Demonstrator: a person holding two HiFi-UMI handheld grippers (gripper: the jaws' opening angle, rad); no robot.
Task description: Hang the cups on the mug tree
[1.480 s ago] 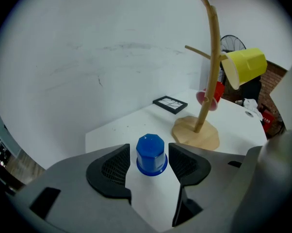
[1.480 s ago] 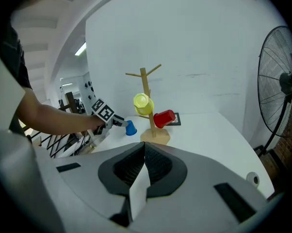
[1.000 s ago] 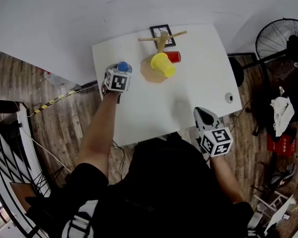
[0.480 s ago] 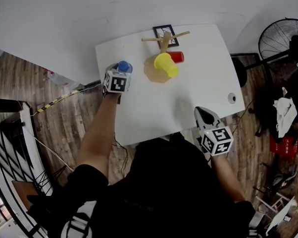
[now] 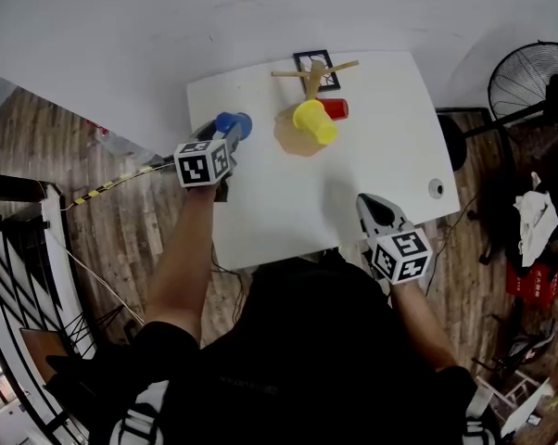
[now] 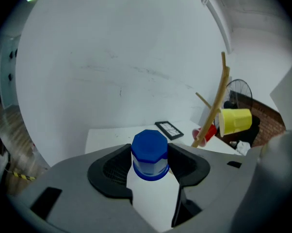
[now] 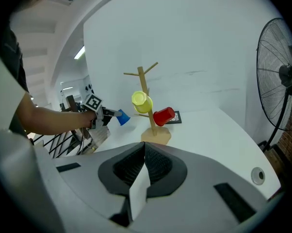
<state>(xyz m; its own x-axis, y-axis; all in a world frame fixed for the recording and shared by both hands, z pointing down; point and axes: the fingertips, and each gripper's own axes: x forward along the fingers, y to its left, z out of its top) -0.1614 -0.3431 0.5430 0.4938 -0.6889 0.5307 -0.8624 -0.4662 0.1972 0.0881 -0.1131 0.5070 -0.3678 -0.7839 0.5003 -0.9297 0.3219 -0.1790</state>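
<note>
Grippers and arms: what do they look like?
Left gripper and right gripper have grey bodies, black ribbed fingers, and each carries a white cube with black square markers. The person wears a black short-sleeved top.

Tabletop [image 5: 298, 207]: white, rectangular with rounded corners, plain and matt; its far edge stands close to a white wall [image 5: 260, 7].
Mug tree [image 7: 144, 85]: wooden, upright, with thin branches angling up from a slim trunk; it stands near the middle of the far edge.
Tree base [image 5: 284, 140]: round, flat, tan wood, resting directly on the tabletop, set in from the far edge.
Marker card [image 6: 169, 129]: black-framed with a black-and-white square pattern, lying flat at the far edge, just behind the tree base.
Grommet [image 5: 436, 188]: small, round, grey, set in the tabletop near the right edge, toward the near right corner.
</note>
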